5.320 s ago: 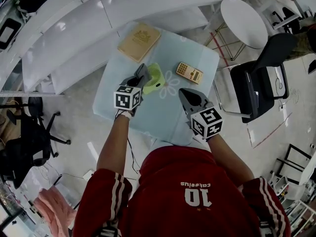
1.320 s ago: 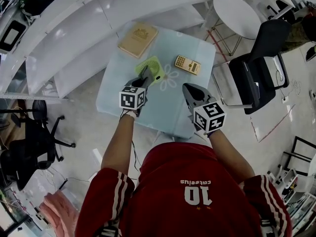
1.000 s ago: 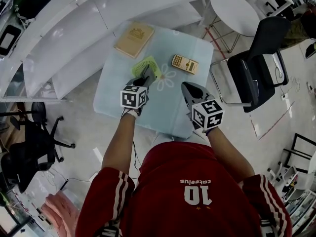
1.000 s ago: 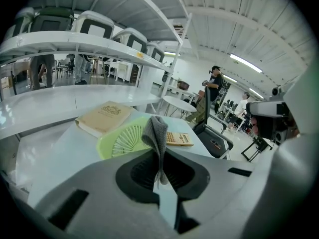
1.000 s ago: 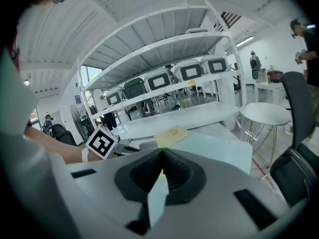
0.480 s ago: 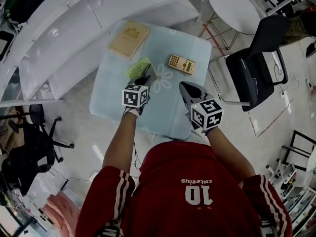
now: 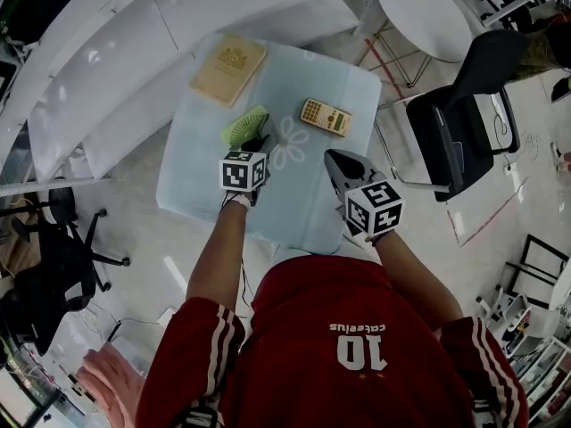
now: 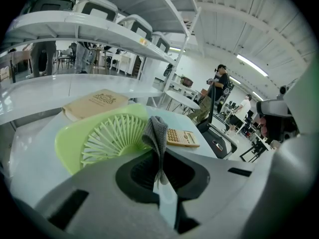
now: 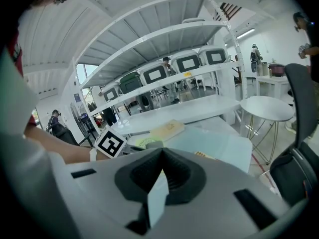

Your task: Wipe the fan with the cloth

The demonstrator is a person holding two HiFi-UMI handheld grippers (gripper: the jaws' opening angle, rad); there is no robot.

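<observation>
Left forearm reaches toward 12 o'clock; left gripper pinches the grey cloth just before the green fan. The fan stands on the glass table, grille facing that gripper, long axis 8-to-2 o'clock. Right gripper, at the fan's 4 o'clock, has jaws pressed together, empty.

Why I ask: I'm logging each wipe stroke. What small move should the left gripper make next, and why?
Probably a short sweep of the left gripper leftward across the fan. It is shut on the grey cloth, whose free fold sits at the grille's right edge in the left gripper view, so most of the grille lies to its left. The right gripper is shut and empty, away from the fan.
</observation>
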